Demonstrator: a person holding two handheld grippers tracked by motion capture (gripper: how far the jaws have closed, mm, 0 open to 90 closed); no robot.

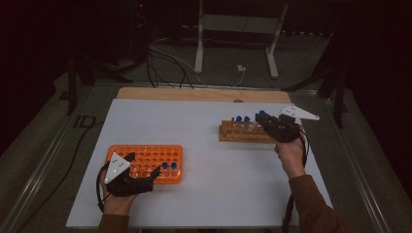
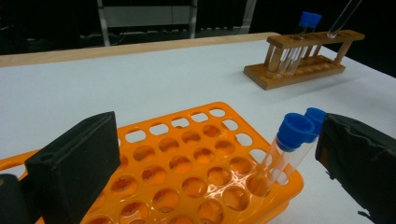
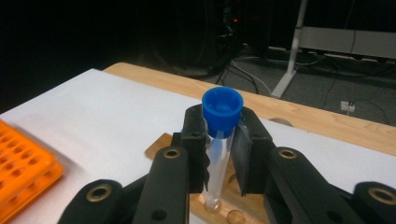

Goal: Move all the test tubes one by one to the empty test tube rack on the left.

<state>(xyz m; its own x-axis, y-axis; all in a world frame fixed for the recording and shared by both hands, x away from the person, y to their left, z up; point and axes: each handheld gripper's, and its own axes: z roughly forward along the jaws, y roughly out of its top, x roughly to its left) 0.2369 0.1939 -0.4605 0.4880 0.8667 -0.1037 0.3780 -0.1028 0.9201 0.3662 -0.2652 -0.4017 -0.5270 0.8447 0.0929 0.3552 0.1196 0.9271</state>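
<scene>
Right claw [image 3: 219, 161]: your nearest item, jaws clamped on a blue-capped tube [image 3: 218, 140], gripped on the glass just under the cap so the cap stays free and the tube hangs upright. Its foot sits at or just above a hole of the wooden rack [image 3: 161, 142]; whether it has fully cleared the hole cannot be told. In the high view this claw [image 1: 266, 121] stands at the rack's right end, near the bench's far right edge.

Wooden rack [image 1: 243, 132]: lies toward the far right of the white bench [image 1: 209, 194]; more capped tubes [image 1: 242, 120] stand in it, waiting their turn by the look of it.

Left claw [image 1: 142, 166]: jaws wide, holding nothing. You have them straddling the orange rack [image 1: 145, 162] at the near left of the bench, one jaw on each side, likely to steady it against a push when a tube goes in.

Orange rack, seen from the left claw [image 2: 187, 154]: two capped tubes [image 2: 289, 144] lean in its end holes, right beside the right-hand jaw. Neighbouring holes are free, a probable home for the tube you hold.
</scene>
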